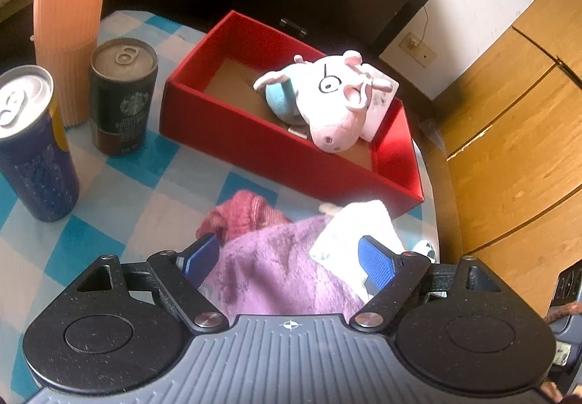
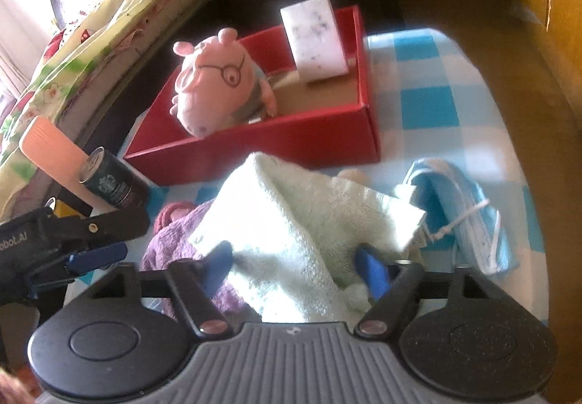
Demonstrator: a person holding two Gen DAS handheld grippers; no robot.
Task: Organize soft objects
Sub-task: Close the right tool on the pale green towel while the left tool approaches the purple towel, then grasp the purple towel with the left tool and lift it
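Straddling purple towel (image 1: 283,273), left gripper (image 1: 291,258) jaws wide, unclamped; right gripper (image 2: 294,266) jaws half-closed around pale green towel (image 2: 291,222), grip unclear. Risk: overlapping cloths lift together, dragging toward desk edge.

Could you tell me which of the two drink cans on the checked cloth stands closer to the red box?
The dark green-and-brown can stands closer to the red box. The taller blue can sits farther out, toward the left edge of the left wrist view.

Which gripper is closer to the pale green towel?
Right. The right gripper has the pale green towel bunched between its fingers. The left gripper straddles the purple towel beside it, with the pale one only by its right-hand finger.
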